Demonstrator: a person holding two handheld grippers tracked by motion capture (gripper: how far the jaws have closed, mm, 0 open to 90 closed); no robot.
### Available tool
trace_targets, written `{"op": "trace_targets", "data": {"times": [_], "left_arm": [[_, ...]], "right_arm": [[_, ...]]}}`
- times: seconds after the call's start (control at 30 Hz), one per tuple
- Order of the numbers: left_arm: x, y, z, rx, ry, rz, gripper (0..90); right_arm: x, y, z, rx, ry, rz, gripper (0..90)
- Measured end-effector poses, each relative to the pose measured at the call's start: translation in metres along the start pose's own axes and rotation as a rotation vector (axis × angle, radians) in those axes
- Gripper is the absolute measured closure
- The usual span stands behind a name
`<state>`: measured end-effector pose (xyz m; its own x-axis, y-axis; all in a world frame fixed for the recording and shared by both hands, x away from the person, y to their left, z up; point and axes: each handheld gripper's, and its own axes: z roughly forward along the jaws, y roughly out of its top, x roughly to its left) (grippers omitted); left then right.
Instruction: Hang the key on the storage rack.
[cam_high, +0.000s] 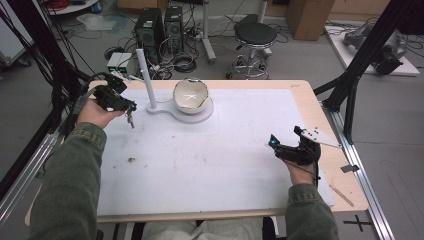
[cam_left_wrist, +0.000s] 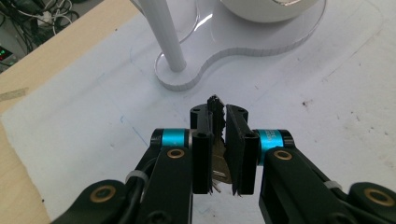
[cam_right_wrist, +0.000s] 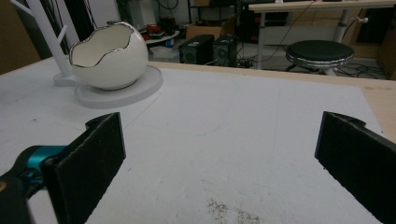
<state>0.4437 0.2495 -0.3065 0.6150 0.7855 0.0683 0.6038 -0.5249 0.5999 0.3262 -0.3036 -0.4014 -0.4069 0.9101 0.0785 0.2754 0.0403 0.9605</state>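
Left gripper view: left tool (cam_left_wrist: 223, 122) clenched key (cam_left_wrist: 219, 164) lifted off desk (cam_left_wrist: 84, 130), likely for peg stand (cam_left_wrist: 166, 39); right tool (cam_right_wrist: 219, 154) released, idle.

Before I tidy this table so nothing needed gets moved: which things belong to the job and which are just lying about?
In use: keys, left hand-held gripper, white stand, egg-shaped bowl.
Lying about: stool, computer towers, wooden stick.
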Motion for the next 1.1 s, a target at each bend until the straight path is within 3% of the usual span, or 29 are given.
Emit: {"op": "trace_targets", "data": {"times": [0.27, 0.67, 0.7, 0.73, 1.1], "left_arm": [[0.002, 0.009, -0.016, -0.025, 0.012, 0.000, 80.9], [0.001, 0.023, -0.035, -0.078, -0.008, 0.004, 81.3], [0.000, 0.024, -0.036, -0.083, 0.000, 0.007, 87.9], [0.000, 0.025, -0.037, -0.091, -0.004, 0.002, 87.9], [-0.005, 0.047, -0.046, -0.079, 0.005, 0.034, 88.1]], "right_arm": [[-0.001, 0.000, -0.001, -0.006, -0.003, 0.003, 0.7], [-0.001, 0.000, -0.002, -0.003, -0.003, 0.006, 0.6], [-0.001, 0.000, -0.002, -0.003, -0.002, 0.003, 0.6], [-0.001, 0.000, -0.002, -0.003, -0.002, 0.003, 0.6], [-0.002, 0.000, -0.001, 0.000, 0.006, 0.007, 0.6]]}}
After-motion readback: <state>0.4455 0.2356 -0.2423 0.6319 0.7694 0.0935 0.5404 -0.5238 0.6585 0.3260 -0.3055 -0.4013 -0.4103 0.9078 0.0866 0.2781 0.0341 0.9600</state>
